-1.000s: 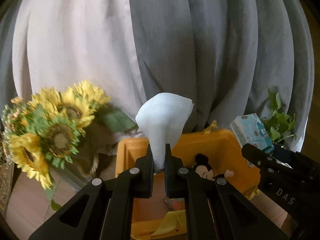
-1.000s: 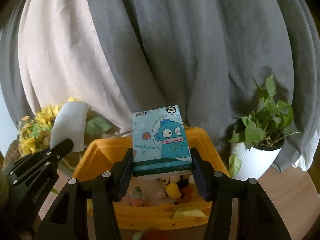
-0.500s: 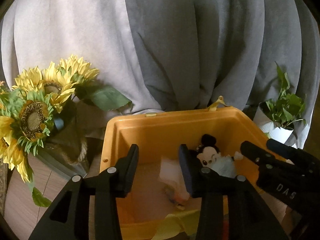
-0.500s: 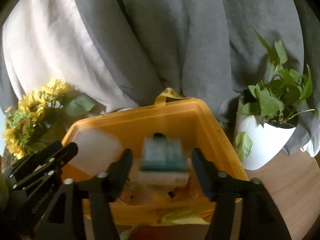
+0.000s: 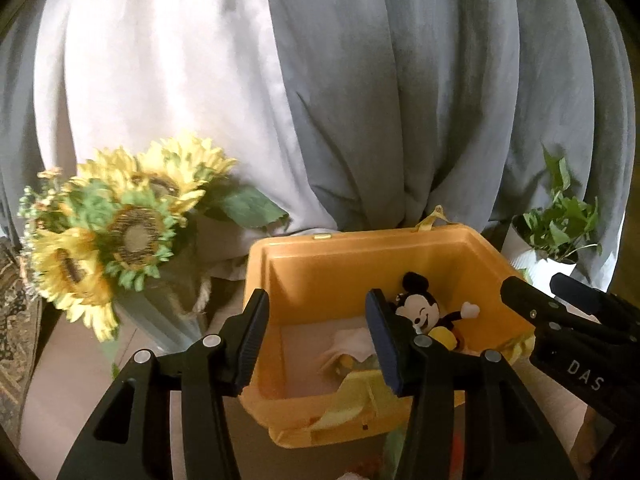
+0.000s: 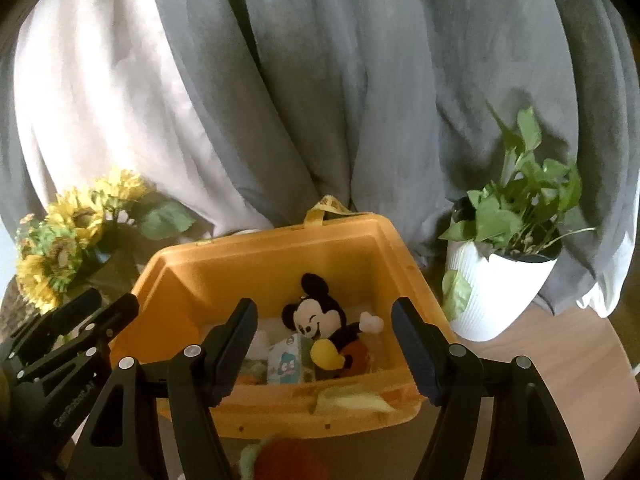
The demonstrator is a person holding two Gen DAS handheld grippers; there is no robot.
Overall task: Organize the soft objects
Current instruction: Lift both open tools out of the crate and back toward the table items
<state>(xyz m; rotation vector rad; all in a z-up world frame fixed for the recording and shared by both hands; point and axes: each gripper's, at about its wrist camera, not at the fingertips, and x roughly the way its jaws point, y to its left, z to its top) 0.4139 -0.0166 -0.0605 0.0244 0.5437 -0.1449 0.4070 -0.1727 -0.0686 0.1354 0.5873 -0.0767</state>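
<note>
While both claws hang over the near edge of the orange bin (image 6: 276, 256), most of what shows is already inside it. The left claw (image 5: 316, 336) has its jaws opening with nothing between them; the white cloth (image 5: 352, 344) lies on the bin floor beyond its tips. The right claw (image 6: 324, 344) stands with jaws apart and empty, and the tissue pack (image 6: 286, 364) with the blue cartoon fish lies in the bin just past them, at about seven o'clock from the mouse doll (image 6: 320, 320). The doll leans against the far wall toward the bin's right side, one white glove raised at three o'clock. A yellow cloth (image 6: 348, 400) drapes over the near rim at six o'clock, half in and half out.

In my judgement the cloth and the pack count as put away. What is left looks small: a red and green soft thing (image 6: 280, 460) sits outside the bin on the worktop (image 6: 568, 344), at six o'clock below the near rim, too cut off to identify. The draped yellow cloth may want tucking in. The sunflowers (image 5: 116, 240) at nine o'clock and the potted plant (image 6: 508, 272) at three o'clock stand outside and seem no part of the job.
</note>
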